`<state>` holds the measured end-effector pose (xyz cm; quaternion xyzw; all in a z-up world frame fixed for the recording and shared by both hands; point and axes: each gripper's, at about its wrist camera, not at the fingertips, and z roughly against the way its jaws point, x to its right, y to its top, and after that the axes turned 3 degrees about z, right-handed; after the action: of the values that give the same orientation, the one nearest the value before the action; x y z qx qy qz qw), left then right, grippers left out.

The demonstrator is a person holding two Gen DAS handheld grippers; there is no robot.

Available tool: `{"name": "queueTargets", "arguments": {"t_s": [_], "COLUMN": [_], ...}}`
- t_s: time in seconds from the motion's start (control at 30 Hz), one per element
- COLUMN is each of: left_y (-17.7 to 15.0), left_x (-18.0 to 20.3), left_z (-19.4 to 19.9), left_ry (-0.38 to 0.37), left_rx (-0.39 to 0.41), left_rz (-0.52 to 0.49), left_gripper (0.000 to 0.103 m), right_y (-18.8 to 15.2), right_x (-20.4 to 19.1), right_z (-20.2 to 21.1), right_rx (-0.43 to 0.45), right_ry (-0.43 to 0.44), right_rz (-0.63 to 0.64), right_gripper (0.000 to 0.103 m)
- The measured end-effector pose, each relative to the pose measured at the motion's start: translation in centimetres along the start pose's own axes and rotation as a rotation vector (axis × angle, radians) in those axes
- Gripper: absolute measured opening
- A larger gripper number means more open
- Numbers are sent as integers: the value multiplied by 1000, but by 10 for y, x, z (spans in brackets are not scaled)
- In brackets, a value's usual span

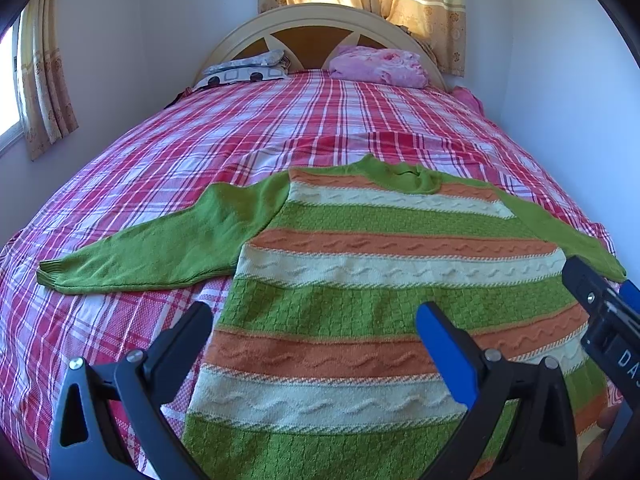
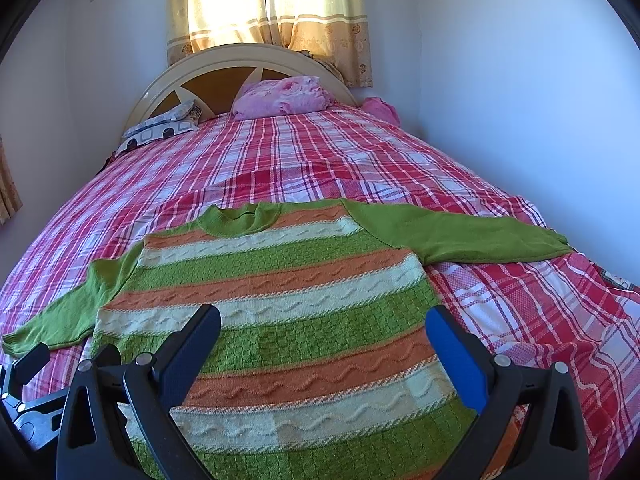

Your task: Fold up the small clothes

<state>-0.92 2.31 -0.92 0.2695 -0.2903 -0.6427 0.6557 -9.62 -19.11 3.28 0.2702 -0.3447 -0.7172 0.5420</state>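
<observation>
A small knit sweater (image 1: 360, 276) with green, orange and cream stripes lies flat on the bed, neck away from me, both green sleeves spread out; it also shows in the right wrist view (image 2: 304, 304). Its left sleeve (image 1: 160, 248) points left and its right sleeve (image 2: 460, 236) points right. My left gripper (image 1: 316, 316) is open and empty, hovering over the sweater's lower left body. My right gripper (image 2: 324, 320) is open and empty over the lower right body. The right gripper also shows at the right edge of the left wrist view (image 1: 600, 300).
The bed has a red, pink and white plaid sheet (image 1: 240, 132). A pink folded blanket (image 1: 380, 66) and a patterned pillow (image 1: 244, 68) lie by the headboard (image 1: 316, 20). White walls close in on both sides, with curtained windows behind and at left.
</observation>
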Motion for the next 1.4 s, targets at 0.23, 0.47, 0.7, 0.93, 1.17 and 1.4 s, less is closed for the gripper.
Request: {"name": "queueTargets", "arguments": {"t_s": [0.23, 0.47, 0.7, 0.93, 1.17, 1.4], "left_y": [-1, -2, -3, -2, -3, -3], "left_x": [0, 2, 4, 4, 4, 5], "left_z": [3, 5, 8, 9, 10, 10], "left_ry": [2, 4, 2, -6, -5, -9], "left_rx": [4, 7, 10, 9, 10, 8], "left_rz": [-1, -6, -9, -7, -7, -7], "left_gripper": [103, 103, 103, 103, 103, 103], "right_y": [0, 0, -1, -2, -1, -2], "right_x": [-2, -5, -5, -6, -8, -8], "right_z": [1, 2, 3, 4, 5, 5], "right_rx": [1, -8, -5, -6, -4, -4], "right_ry": [0, 2, 3, 5, 2, 2], "right_rz": [1, 1, 0, 0, 0, 0], "right_gripper": [102, 102, 102, 102, 102, 102]}}
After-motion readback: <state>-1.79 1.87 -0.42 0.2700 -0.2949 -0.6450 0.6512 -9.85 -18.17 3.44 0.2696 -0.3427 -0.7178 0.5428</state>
